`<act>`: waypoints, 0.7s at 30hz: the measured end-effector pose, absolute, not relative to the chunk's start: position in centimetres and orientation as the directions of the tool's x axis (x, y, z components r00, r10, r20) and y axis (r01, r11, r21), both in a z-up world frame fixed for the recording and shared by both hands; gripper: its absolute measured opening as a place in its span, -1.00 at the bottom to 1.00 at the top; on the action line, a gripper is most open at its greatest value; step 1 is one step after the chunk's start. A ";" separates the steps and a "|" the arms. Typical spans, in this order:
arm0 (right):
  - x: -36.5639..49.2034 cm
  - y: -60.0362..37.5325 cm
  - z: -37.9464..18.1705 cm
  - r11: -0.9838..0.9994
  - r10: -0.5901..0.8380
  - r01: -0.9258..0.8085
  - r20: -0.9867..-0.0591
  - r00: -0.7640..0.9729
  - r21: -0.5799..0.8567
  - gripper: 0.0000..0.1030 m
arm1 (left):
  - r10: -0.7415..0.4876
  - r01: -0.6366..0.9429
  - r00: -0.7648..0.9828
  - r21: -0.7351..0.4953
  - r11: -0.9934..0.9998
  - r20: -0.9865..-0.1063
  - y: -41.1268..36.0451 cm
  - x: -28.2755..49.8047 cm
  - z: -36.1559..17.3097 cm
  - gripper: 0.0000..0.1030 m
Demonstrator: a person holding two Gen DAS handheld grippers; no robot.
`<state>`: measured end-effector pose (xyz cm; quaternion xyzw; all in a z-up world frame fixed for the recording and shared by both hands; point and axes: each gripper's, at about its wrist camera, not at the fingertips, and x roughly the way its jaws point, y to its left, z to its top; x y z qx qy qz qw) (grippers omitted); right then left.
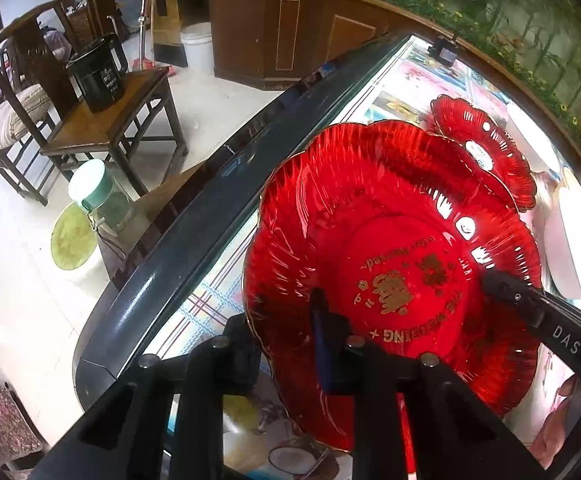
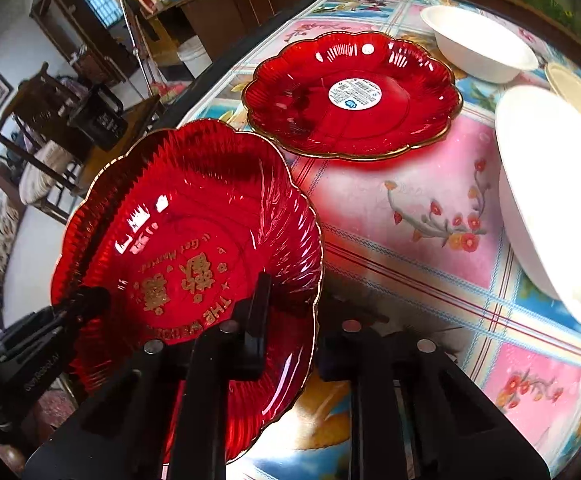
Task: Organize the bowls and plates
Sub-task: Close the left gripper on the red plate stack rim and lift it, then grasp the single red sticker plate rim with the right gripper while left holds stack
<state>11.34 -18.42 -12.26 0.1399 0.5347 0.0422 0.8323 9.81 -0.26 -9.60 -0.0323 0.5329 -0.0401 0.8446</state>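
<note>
Pointing steeply down at the table, the left gripper [image 1: 286, 332] and the right gripper [image 2: 294, 328] both pinch the rim of the same red plate with gold writing [image 2: 186, 248], each from its own side, with one finger over the plate and one under its edge. In the left wrist view the right gripper reaches in from the right side onto the plate's inner slope. The plate looks tilted, with its left side over the dark table edge [image 1: 194, 216], and it holds nothing. A second red plate [image 2: 352, 96] lies flat on the flowered tablecloth [image 2: 410, 216] just beyond it; it has only a round white sticker [image 2: 355, 95] in the middle. To the right stand two white bowls [image 2: 486, 46], one far and one near, and I cannot see inside the near one. Between the plates and the bowls there is a bare pink area of cloth. Beyond the table edge, lower down, are a wooden side table [image 1: 114, 120] and a jar with a green lid [image 1: 98, 196].
</note>
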 end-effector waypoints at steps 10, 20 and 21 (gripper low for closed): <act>8.5 -17.8 -11.0 0.954 0.247 0.039 -0.854 0.459 0.297 -0.77 | -0.062 0.049 0.464 -0.045 0.998 -0.884 0.4 7.4 -8.1 -0.64; 5.5 -15.8 -11.5 0.945 0.304 -0.019 -0.855 0.420 0.327 -0.70 | -0.009 0.002 0.444 -0.009 1.000 -0.896 2.0 5.7 -9.0 -0.55; 5.7 -15.6 -11.8 0.935 0.335 -0.032 -0.850 0.406 0.353 -0.70 | -0.009 -0.003 0.439 -0.011 1.000 -0.898 2.2 6.0 -9.3 -0.52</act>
